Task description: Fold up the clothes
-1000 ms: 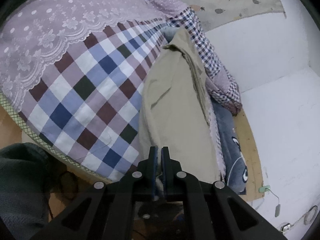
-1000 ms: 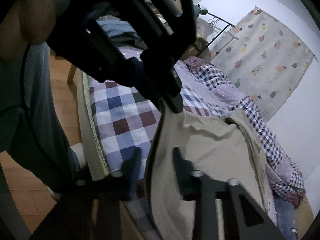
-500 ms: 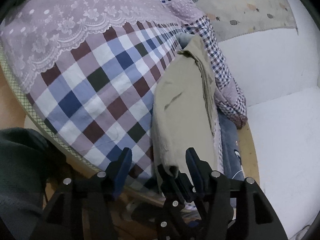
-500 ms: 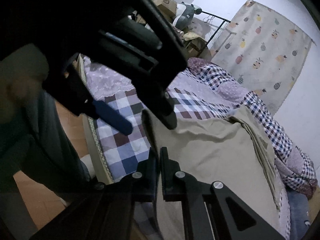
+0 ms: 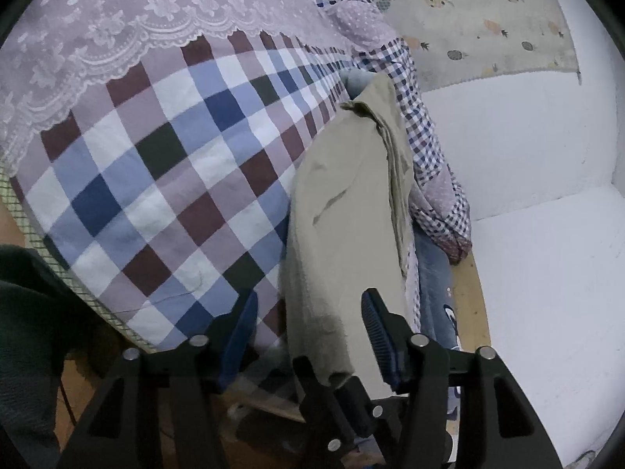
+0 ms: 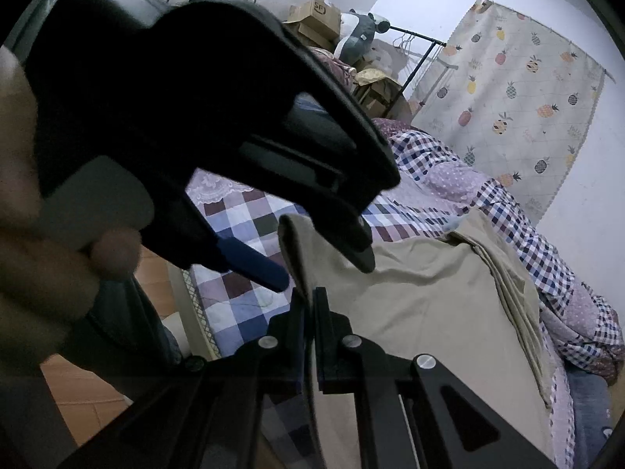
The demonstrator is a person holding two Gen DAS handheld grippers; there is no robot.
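Left wrist view: the left gripper point(image 5: 308, 320) stands wide open, its 2 blue-padded fingers point(image 5: 377, 330) spread apart with nothing clamped between them. The near end of the khaki garment point(image 5: 343, 211) hangs in the gap between the fingers, closer to the right one; whether it touches either pad cannot be told. Ahead of the gripper the garment stretches away as a long folded strip, a collar-like edge at its far end. To the left of the gripper lies the checked bedspread point(image 5: 164, 179) in blue, maroon and white squares, with a lilac lace cover point(image 5: 97, 27) beyond it. To the right of the garment runs a bunched small-check quilt point(image 5: 422, 129), and below that a blue denim piece point(image 5: 433, 273). Further right is a white wall point(image 5: 519, 148). Just under the gripper a second dark gripper's tip point(image 5: 332, 381) meets the garment's lower edge.

Right wrist view: the right gripper point(image 6: 310, 308) is closed tight, its 2 fingers pinching a fold of the khaki garment point(image 6: 422, 305) at the cloth's near edge. The garment spreads ahead and to the right over the bed. Directly above and to the left looms the left gripper point(image 6: 324, 262), dark and close, 1 blue pad point(image 6: 254, 264) showing, held by a blurred hand point(image 6: 39, 242) at the far left. Beyond, a pineapple-print curtain point(image 6: 519, 105) hangs on the wall, and cardboard boxes point(image 6: 316, 19) sit far ahead.
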